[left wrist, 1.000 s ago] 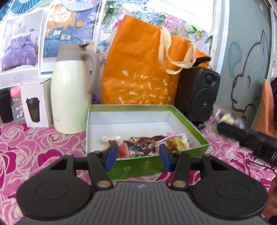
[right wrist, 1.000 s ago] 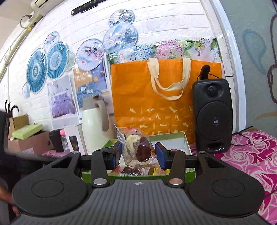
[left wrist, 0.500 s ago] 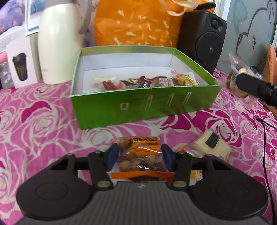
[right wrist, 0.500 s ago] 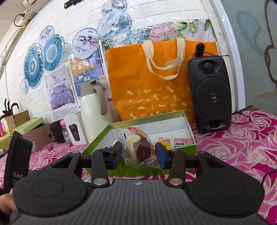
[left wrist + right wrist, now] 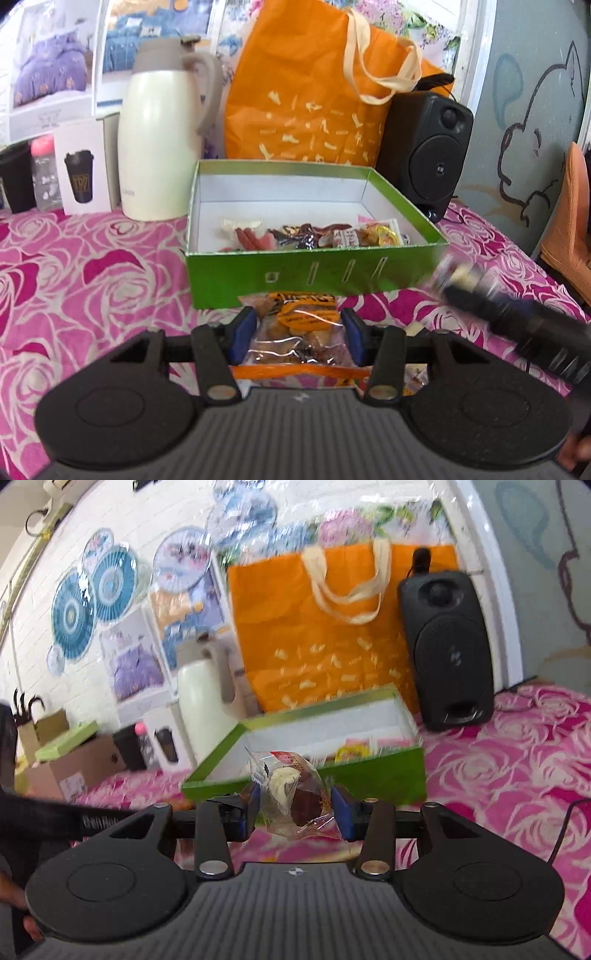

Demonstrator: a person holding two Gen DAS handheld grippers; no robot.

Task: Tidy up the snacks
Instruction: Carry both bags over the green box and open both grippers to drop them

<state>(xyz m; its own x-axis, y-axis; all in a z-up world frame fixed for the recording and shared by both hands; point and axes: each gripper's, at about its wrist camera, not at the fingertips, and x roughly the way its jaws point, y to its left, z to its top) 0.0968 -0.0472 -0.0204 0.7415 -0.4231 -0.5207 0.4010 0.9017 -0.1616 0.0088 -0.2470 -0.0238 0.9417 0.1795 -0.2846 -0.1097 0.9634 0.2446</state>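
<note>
- Crinkled clear film wraps the orange-printed snack pack [image 5: 299,332], clamped between the left gripper [image 5: 300,334] pads, lower centre; jaws have just been closing.
- Glossy clear pouch [image 5: 293,794] holding a cream-and-brown cake sits pinched in the right gripper [image 5: 295,805].
- Green cardboard box [image 5: 317,273], rectangular, white-lined, stands mid-frame on rose-patterned cloth [image 5: 85,273].

There is one green box [image 5: 317,273], one orange bag [image 5: 314,103] and one white jug [image 5: 159,147]. There is one black speaker [image 5: 428,155]. Two grippers [image 5: 299,336] [image 5: 295,808] each hold one snack pack [image 5: 299,325] [image 5: 291,794].
</note>
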